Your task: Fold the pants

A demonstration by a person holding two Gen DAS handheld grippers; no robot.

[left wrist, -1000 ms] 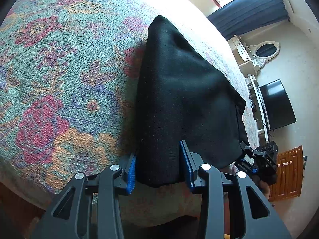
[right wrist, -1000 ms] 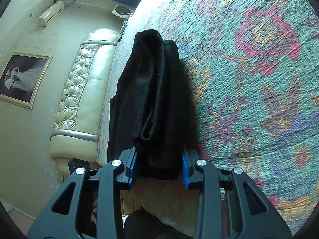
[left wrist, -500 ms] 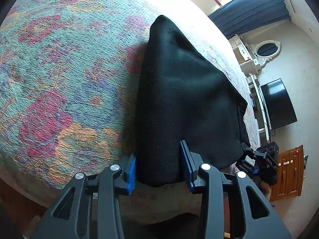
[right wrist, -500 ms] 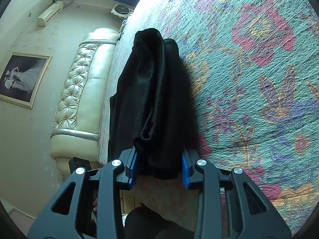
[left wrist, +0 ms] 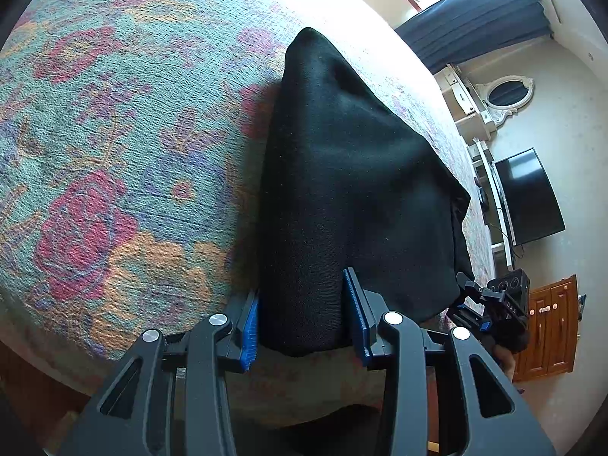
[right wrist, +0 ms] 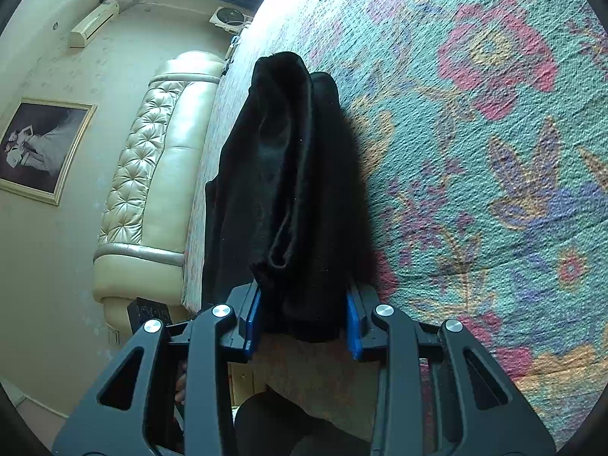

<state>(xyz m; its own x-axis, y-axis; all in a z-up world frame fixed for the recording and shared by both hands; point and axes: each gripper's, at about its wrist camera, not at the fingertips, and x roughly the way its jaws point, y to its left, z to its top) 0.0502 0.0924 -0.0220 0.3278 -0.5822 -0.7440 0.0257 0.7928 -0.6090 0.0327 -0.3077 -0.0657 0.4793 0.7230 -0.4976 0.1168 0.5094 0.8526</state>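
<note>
The black pants lie folded in several layers on a floral bedspread, near the bed's front edge. My left gripper is shut on one near corner of the bundle, its blue pads pressed on the cloth. My right gripper is shut on the other near corner of the pants, where the stacked layers and a hem show. The right gripper also shows in the left wrist view at the far end of the near edge.
The bedspread stretches wide beyond the pants. A cream tufted headboard and a framed picture stand on one side. A television, a mirror and a wooden cabinet stand on the other.
Both grippers have shifted slightly over the bed with the pants held; the grip and the fold look unchanged.
</note>
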